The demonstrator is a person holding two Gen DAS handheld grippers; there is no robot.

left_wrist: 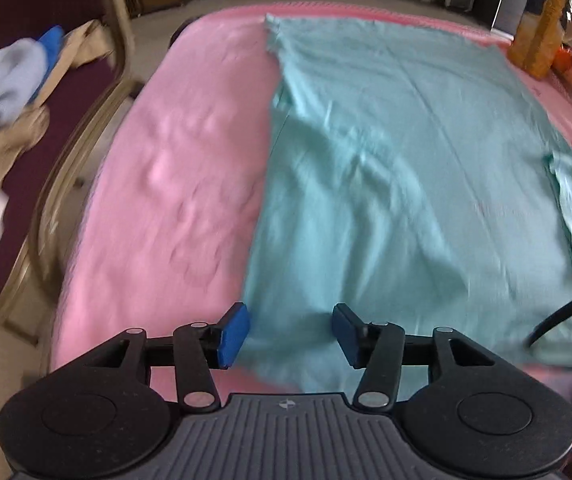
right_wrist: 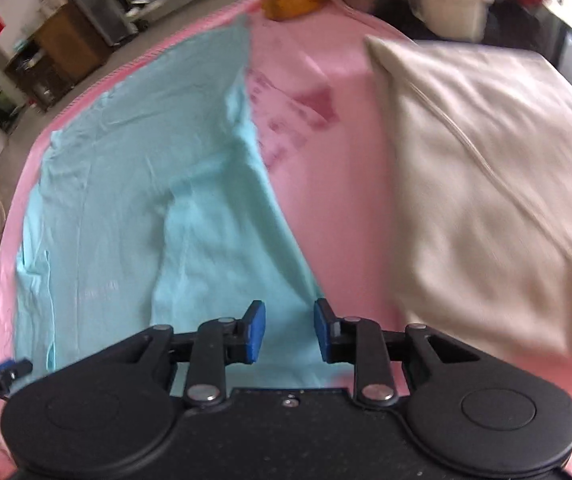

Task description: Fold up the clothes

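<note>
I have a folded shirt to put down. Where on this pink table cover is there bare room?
The widest bare strip of the pink cover lies between the teal garment and the table edge by the chair. A narrower strip runs between the garment and the beige pillow. The far corner is crowded by a yellow package.

Both wrist views low, forward, sharing teal garment point(left_wrist: 386, 168)

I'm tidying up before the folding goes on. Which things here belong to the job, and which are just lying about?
For the job:
teal shirt, spread flat
pink cover under it
left gripper and right gripper, both open

Lying about:
beige pillow
yellow bag
clothes on the chair
</note>
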